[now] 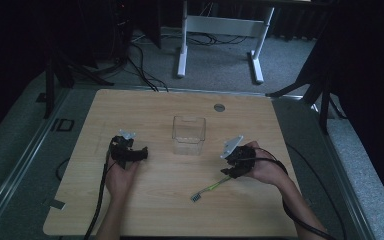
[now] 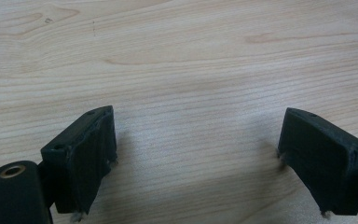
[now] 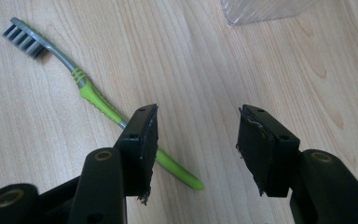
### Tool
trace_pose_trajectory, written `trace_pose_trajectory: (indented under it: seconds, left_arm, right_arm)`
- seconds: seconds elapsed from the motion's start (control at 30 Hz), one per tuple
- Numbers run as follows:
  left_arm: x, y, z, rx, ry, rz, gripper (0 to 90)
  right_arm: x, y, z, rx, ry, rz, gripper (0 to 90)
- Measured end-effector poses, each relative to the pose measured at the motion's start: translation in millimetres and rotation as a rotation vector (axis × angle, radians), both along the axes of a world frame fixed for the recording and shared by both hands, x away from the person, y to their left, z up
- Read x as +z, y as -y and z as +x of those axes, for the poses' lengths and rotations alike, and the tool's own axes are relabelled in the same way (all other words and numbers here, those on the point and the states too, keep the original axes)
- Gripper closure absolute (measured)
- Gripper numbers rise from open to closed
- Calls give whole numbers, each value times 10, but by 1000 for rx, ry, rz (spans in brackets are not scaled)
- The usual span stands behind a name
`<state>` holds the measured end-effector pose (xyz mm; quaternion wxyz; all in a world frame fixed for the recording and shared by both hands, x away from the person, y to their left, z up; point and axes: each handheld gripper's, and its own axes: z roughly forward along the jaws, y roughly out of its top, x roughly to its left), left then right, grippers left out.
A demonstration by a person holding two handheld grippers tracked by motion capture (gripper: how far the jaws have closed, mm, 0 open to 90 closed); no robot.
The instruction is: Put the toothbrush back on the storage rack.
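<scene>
A: Toothbrush point(image 3: 93, 93) picked up yet?
B: Nope. Lying flat on the surface point(image 1: 145, 200), w/ bristle end pointing away from right gripper point(image 3: 196, 149).
A: Right gripper state?
B: Jaws part open, nothing held. One jaw over the green handle end, not squeezing it.
A: Left gripper point(image 2: 196, 158)?
B: Wide open, empty, resting on bare wood.
A: Clear box point(image 1: 189, 135)?
B: Empty, mid surface, apart from brush.
A: So what's left?
B: Prob. everything: grab brush, lift, drop into box.
</scene>
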<state>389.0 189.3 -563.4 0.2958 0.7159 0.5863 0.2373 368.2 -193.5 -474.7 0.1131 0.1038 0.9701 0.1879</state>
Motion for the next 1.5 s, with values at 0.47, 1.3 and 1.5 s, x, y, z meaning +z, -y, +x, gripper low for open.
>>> trace_pose_trajectory:
  seconds: [0.47, 1.3, 1.5]
  left_arm:
    - [0, 0, 0, 0, 0, 0, 118]
    - [-1, 0, -1, 0, 1, -1, 119]
    - [0, 0, -1, 0, 0, -1, 119]
  right_arm:
    - [-33, -74, -25, 44, -7, -34, 476]
    - [-84, -228, -74, 146, -3, -103, 501]
    - [-87, -263, -103, 186, -2, -113, 513]
